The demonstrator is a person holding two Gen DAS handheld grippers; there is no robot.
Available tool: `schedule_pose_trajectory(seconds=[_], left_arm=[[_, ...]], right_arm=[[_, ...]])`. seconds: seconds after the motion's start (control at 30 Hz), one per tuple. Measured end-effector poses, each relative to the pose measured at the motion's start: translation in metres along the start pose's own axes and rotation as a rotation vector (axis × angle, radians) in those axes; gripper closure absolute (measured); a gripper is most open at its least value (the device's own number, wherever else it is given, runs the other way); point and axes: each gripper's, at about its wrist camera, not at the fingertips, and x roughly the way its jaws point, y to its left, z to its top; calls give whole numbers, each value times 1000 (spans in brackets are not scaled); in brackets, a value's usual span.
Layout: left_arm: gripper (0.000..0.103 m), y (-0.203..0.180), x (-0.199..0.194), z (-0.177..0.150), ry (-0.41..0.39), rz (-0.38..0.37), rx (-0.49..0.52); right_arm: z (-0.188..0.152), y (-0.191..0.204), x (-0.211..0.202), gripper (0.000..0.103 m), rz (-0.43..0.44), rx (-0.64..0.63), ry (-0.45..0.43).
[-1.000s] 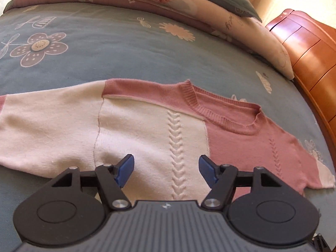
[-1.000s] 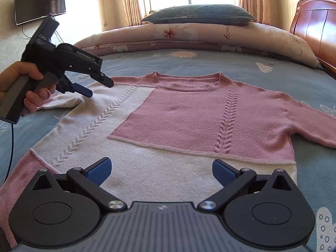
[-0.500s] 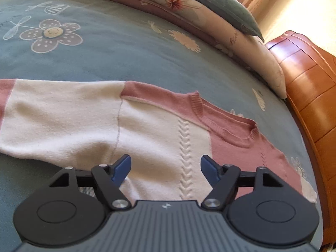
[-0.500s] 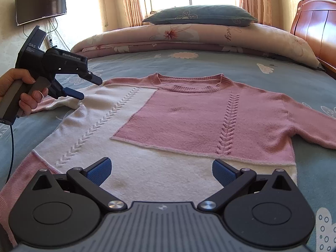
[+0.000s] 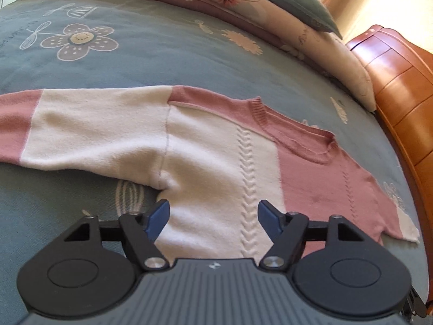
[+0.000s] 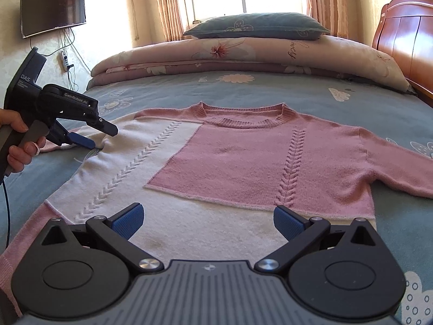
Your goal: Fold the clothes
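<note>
A pink and cream knit sweater [image 6: 230, 162] lies flat, front up, on the blue flowered bedspread [image 6: 351, 108], sleeves spread out. In the left wrist view its cream sleeve [image 5: 81, 130] with a pink cuff runs to the left. My left gripper [image 5: 213, 211] hovers open over the cream side of the body, its left finger close to the armpit [image 5: 162, 184]. From the right wrist camera the left gripper [image 6: 102, 138] shows at the sweater's left shoulder, held by a hand [image 6: 16, 146], with nothing between its fingers. My right gripper [image 6: 207, 214] stands open above the cream hem band.
A folded floral quilt [image 6: 243, 54] and a grey-blue pillow [image 6: 257, 25] lie along the far side of the bed. A wooden headboard [image 6: 406, 40] rises on the right. A screen [image 6: 52, 10] hangs on the left wall. Bare bedspread [image 5: 121, 62] surrounds the sweater.
My left gripper has drifted left from the sweater's chest toward the armpit and sleeve, so the pink cuff now shows in its view. The right gripper's view is unchanged.
</note>
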Motion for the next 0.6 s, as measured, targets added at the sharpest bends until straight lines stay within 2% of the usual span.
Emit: schedule_pose_trajectory(seconds=[0.07, 0.2, 0.27, 0.4, 0.53, 0.6], left_arm=[[28, -7, -1, -13, 10, -10, 30], [27, 0, 8, -39, 48, 36, 43], [27, -1, -1, -48, 35, 44, 69], [27, -4, -20, -63, 95, 80, 76], [26, -8, -47, -80, 103, 67, 71], [23, -15, -51, -89, 100, 51, 88]], right_arm=[[1, 0, -1, 0, 0, 0, -3], [2, 1, -5, 0, 6, 3, -13], [2, 1, -8, 0, 4, 1, -22], [4, 0, -15, 0, 6, 7, -38], [6, 0, -18, 0, 14, 10, -45], [5, 0, -20, 0, 15, 8, -47]])
